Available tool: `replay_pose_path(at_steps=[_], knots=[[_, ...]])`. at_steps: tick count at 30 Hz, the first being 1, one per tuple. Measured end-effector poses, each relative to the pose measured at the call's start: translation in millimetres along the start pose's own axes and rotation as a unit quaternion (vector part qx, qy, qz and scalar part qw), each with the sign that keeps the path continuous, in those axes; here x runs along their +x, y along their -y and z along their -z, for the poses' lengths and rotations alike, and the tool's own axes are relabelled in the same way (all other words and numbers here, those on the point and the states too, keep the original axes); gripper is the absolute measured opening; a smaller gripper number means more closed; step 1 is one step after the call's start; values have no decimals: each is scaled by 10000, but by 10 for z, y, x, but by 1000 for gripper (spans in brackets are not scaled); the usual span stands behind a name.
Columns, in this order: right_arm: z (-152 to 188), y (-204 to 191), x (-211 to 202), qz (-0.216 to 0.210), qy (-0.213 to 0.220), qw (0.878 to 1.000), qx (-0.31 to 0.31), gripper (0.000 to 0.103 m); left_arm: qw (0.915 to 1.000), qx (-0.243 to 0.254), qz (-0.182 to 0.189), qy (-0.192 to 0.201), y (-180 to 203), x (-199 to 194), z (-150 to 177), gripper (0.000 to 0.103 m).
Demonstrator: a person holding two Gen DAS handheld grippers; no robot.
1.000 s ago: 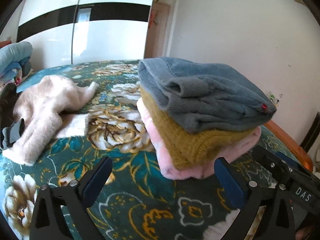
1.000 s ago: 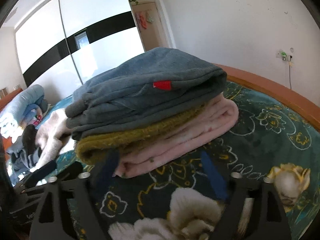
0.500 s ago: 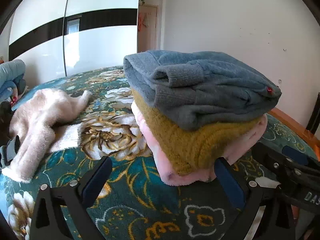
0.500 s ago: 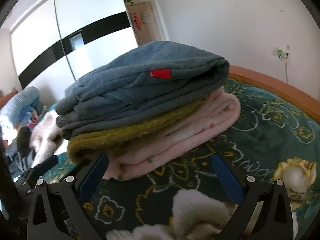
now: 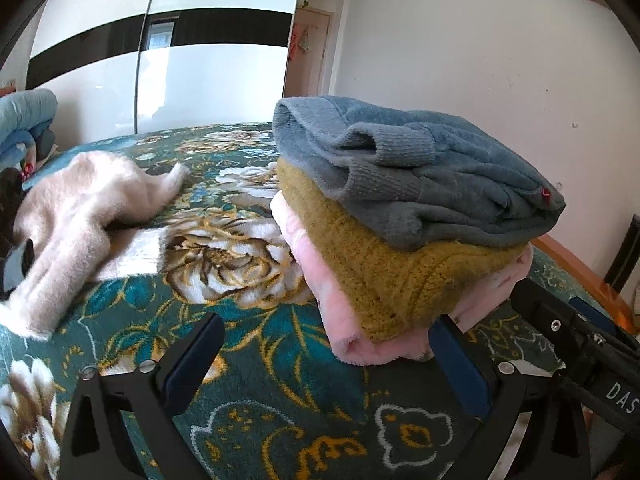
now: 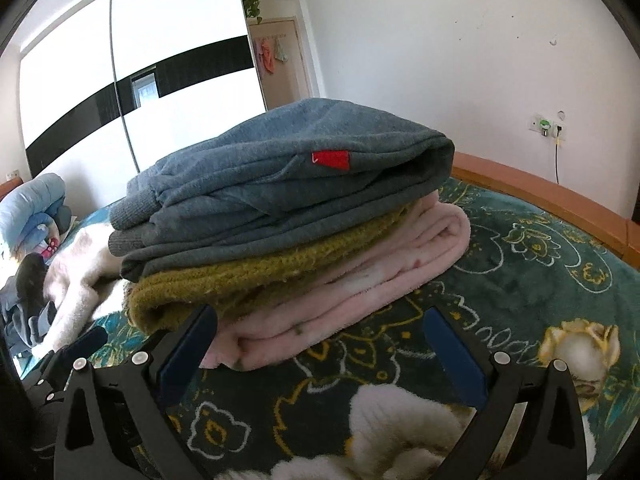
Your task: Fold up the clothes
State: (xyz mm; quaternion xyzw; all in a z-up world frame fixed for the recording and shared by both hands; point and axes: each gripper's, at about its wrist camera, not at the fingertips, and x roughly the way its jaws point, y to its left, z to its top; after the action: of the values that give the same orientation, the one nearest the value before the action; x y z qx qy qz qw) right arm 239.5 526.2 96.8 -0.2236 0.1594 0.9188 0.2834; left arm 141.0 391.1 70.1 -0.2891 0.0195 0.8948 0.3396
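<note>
A stack of three folded clothes lies on the green flowered bedspread [image 5: 256, 360]: a blue-grey sweater [image 5: 420, 168] on top, a mustard knit [image 5: 384, 276] under it, a pink fleece [image 5: 360, 340] at the bottom. The stack also shows in the right wrist view: sweater [image 6: 280, 176], knit [image 6: 224, 284], fleece [image 6: 360, 280]. An unfolded cream fluffy garment [image 5: 80, 216] lies to the left. My left gripper [image 5: 324, 344] is open and empty, just before the stack's corner. My right gripper [image 6: 320, 328] is open and empty, low at the fleece's edge.
A rolled blue quilt [image 5: 24, 120] and dark clothes [image 6: 28, 304] lie at the far left. A wooden bed rail [image 6: 560, 200] runs along the white wall on the right. A sliding wardrobe [image 5: 160, 72] stands behind the bed.
Both grippers have stayed open and shifted slightly around the stack. The right gripper has come closer and lower to the fleece. The stack has not moved.
</note>
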Motion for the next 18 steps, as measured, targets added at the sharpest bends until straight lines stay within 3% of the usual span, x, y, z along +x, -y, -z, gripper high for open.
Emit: replay_pose_path(at_steps=[8, 18], knots=[[-18, 65, -88, 370, 262, 9990, 18, 103, 9999, -88, 20, 75, -40, -28, -3, 103], [57, -13, -14, 587, 164, 9977, -311, 103, 9989, -372, 238, 148, -145, -65, -29, 103]])
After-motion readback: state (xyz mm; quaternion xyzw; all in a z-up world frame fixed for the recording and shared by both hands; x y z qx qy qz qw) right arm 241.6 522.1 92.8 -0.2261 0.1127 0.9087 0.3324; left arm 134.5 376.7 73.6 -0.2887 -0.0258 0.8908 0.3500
